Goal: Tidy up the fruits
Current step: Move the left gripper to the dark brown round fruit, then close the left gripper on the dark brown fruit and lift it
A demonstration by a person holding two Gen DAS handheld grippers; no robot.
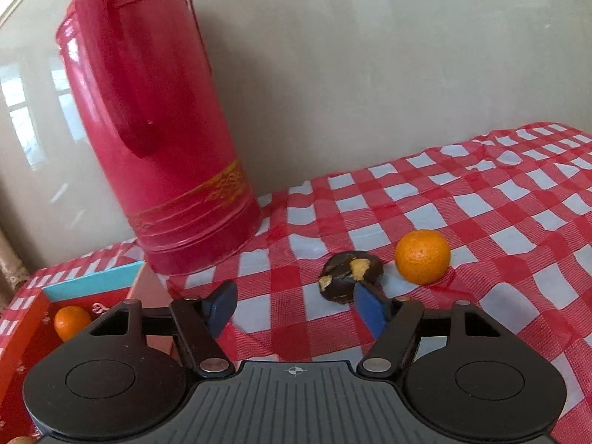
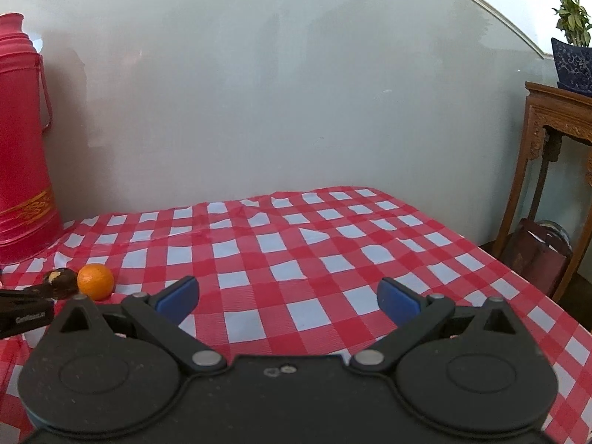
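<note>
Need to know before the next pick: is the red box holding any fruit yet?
Yes. One orange lies inside the red box; another orange and a dark fruit remain on the tablecloth.

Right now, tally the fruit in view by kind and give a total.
Oranges: 2, one on the tablecloth, one in the red box.
Dark, damaged fruit, kind unclear: 1, on the cloth beside the first orange.
Total: 3.

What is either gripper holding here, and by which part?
Nothing is held. The left gripper jaws stand apart over bare cloth near the dark fruit; the right gripper is open too.
</note>
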